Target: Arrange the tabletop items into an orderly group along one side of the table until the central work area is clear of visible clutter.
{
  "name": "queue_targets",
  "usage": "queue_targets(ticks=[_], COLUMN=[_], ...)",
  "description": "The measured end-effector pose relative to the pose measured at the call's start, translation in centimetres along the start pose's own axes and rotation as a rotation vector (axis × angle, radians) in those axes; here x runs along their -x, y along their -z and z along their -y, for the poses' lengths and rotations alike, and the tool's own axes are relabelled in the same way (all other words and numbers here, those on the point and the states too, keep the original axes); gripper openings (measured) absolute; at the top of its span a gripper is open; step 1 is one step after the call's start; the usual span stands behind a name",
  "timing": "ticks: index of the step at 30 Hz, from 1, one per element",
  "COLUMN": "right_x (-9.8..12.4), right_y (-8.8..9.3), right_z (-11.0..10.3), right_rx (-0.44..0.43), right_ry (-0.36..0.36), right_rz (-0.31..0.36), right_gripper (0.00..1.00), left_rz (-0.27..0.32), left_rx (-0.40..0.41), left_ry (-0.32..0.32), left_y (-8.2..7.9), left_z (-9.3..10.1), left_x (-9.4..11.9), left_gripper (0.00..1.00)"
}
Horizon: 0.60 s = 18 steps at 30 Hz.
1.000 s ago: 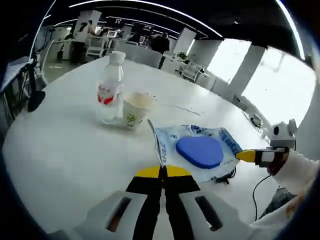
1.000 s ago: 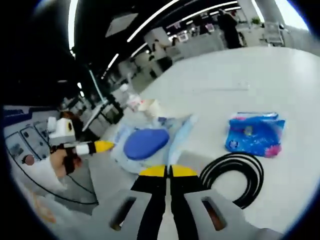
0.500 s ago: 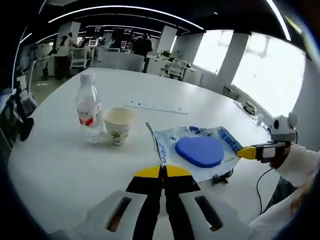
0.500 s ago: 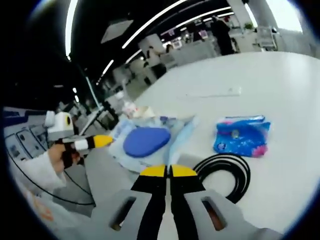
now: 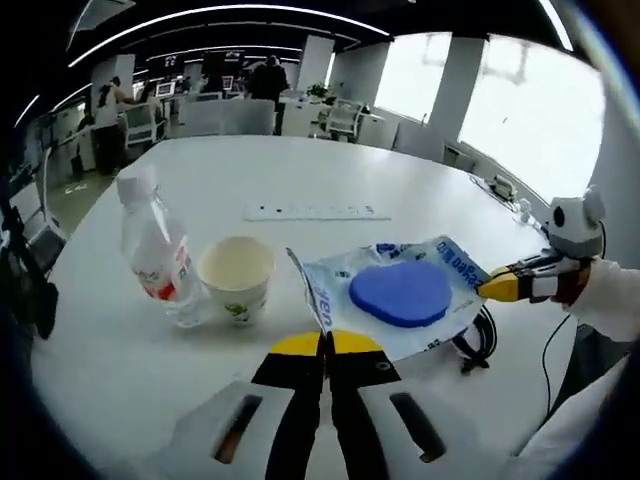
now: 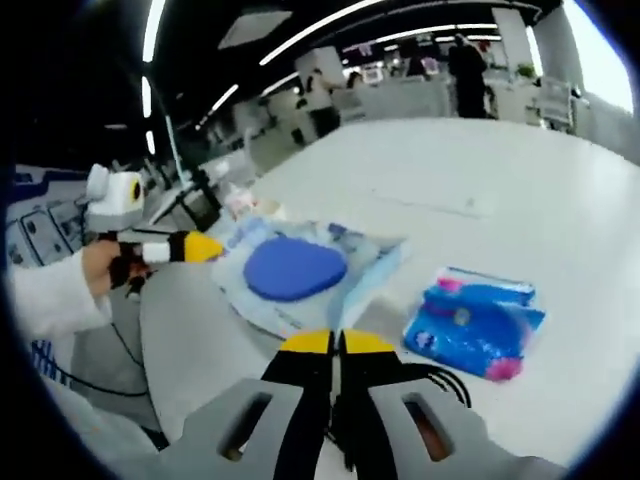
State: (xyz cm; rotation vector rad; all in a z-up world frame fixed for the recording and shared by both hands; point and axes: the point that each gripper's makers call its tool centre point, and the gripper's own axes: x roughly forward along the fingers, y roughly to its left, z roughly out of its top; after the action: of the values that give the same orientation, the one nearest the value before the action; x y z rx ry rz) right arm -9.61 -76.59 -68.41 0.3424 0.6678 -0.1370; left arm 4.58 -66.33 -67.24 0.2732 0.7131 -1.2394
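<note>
A clear and blue plastic bag (image 5: 440,270) hangs stretched between both grippers, with a flat blue rounded pad (image 5: 402,293) resting on it. My left gripper (image 5: 325,345) is shut on the bag's near edge. From the right comes my right gripper (image 5: 503,287), whose yellow tip meets the bag's far edge. In the right gripper view, the right gripper (image 6: 337,345) is shut on the bag (image 6: 355,275) below the blue pad (image 6: 293,268), and the left gripper (image 6: 195,247) holds the opposite side. A water bottle (image 5: 155,258) and a paper cup (image 5: 237,276) stand left of the bag.
A blue wipes pack (image 6: 475,322) lies on the white round table (image 6: 470,170), to the right of the bag. A black cable coil (image 5: 478,335) sits under the bag's right end. A long white strip (image 5: 315,211) lies farther back. Office desks and people stand beyond.
Both views have swung over the table with the bag still held. The bottle and cup look nearer in the left gripper view; the wipes pack sits lower and closer in the right gripper view.
</note>
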Motion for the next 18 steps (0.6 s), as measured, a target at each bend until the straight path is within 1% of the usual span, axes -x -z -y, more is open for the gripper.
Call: queue_targets(ticks=[1, 3, 7, 11, 13, 15, 18], right_x=[-0.2, -0.9, -2.1, -3.3, -4.0, -4.5, -5.2], right_y=[-0.3, -0.4, -0.3, -0.4, 0.1, 0.5, 0.8], right_z=[0.5, 1.1, 2.3, 2.7, 3.1, 3.3, 3.3], right_rx=[0.036, 0.044, 0.025, 0.018, 0.02, 0.002, -0.004], right_ry=[0.02, 0.036, 0.049, 0.061, 0.07, 0.072, 0.073], right_rz=[-0.005, -0.011, -0.028, -0.045, -0.061, -0.076, -0.094], right_gripper=[0.0, 0.0, 0.0, 0.0, 0.0, 0.0, 0.0], left_rz=[-0.016, -0.029, -0.047, -0.061, -0.069, -0.08, -0.092], left_rx=[-0.026, -0.045, -0.036, -0.034, -0.028, -0.016, -0.027], left_ry=[-0.001, 0.002, 0.002, -0.021, -0.024, -0.031, -0.045], left_y=[0.0, 0.1, 0.2, 0.1, 0.2, 0.5, 1.0], left_z=[0.0, -0.1, -0.7, -1.5, -1.8, -2.2, -2.6], left_x=[-0.6, -1.4, -3.2, -4.2, -4.8, -5.3, -5.9], left_gripper=[0.0, 0.0, 0.0, 0.0, 0.0, 0.0, 0.0])
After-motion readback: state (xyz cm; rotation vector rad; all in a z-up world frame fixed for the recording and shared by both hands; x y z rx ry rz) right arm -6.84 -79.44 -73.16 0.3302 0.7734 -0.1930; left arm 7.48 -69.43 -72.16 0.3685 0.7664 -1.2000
